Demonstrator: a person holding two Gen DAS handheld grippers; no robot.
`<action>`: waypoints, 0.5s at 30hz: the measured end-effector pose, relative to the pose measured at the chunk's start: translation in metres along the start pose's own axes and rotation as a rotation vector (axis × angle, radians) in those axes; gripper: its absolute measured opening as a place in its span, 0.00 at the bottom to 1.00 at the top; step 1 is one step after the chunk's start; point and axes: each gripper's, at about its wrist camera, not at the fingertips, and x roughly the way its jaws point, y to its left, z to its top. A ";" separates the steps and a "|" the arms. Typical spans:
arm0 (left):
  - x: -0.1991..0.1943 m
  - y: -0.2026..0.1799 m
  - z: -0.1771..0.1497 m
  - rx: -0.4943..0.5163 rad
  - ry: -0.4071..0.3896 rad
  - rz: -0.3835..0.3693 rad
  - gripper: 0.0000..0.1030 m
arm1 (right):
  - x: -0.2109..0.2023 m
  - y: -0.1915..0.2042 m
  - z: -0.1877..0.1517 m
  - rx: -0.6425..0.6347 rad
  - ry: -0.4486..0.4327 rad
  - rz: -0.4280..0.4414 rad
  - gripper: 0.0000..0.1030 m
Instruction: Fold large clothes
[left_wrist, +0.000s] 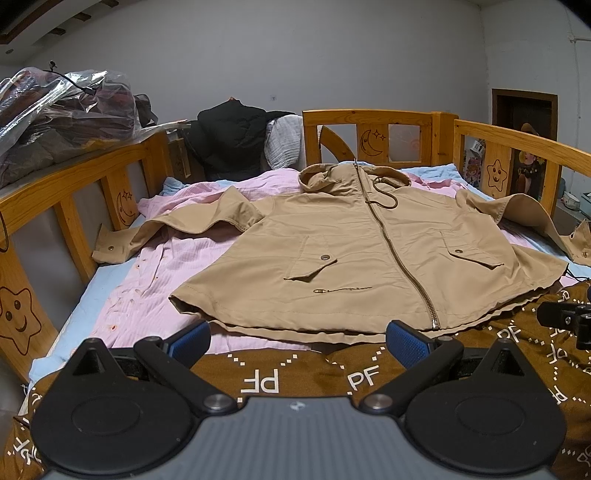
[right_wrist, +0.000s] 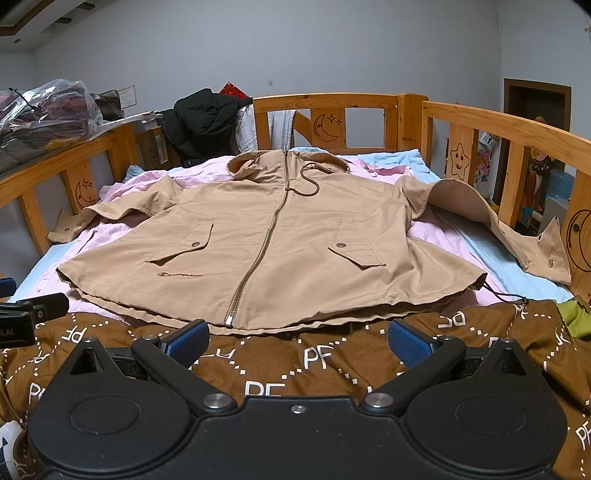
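The brown blanket (left_wrist: 317, 373) at the near end of the bed is showing white letters "PF" many times. The tan jacket (left_wrist: 354, 251) is lying flat on the pink sheet (left_wrist: 173, 266), zipped, front side up, with sleeves spreading to both sides. A small dark logo is sitting near its hem, but it is too small to read. The left gripper (left_wrist: 297, 341) and the right gripper (right_wrist: 297, 339) are both hovering open over the blanket, holding nothing. The wooden bed rail (right_wrist: 491, 122) is carrying moon and star drawings. A black coat (left_wrist: 232, 136) is hanging at the far end, below the grey wall (left_wrist: 295, 48).
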 end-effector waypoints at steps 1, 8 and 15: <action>0.000 0.000 0.000 0.000 0.000 -0.001 1.00 | 0.000 0.001 0.001 0.000 0.000 0.000 1.00; 0.000 0.000 0.000 -0.001 0.001 0.000 1.00 | 0.000 0.000 0.000 0.001 0.003 0.001 1.00; 0.000 0.000 0.000 -0.001 0.001 -0.001 1.00 | 0.000 0.000 0.001 0.002 0.003 0.001 1.00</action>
